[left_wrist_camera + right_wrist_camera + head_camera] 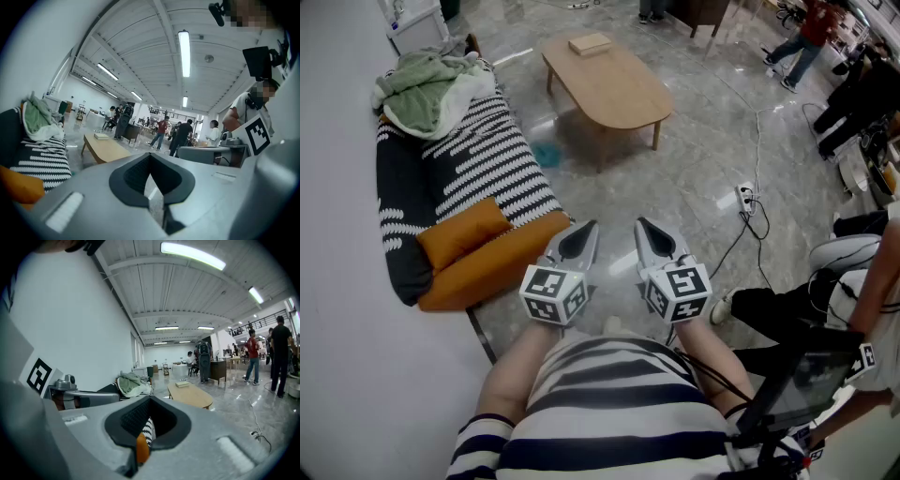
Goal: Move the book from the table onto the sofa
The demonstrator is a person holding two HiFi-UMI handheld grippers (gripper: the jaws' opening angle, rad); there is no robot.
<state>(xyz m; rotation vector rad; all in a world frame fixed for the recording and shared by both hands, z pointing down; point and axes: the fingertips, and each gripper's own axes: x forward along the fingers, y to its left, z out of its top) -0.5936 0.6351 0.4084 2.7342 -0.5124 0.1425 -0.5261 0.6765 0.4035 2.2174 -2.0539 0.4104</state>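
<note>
the book is lying far up-frame on the table; i'm holding both grippers, left gripper and right gripper, shut and empty, equally distant.

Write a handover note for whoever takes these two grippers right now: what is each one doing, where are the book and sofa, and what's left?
Left gripper: shut, empty, held in front of the person's body.
Right gripper: shut, empty, beside the left one.
The thin tan book lies on the far end of the light wooden oval table, untouched.
The black-and-white striped sofa stands left of the table, with a green blanket heaped at its far end.
Done: nothing yet.
Left: go to the table, grip the book, lay it on the sofa.
</note>
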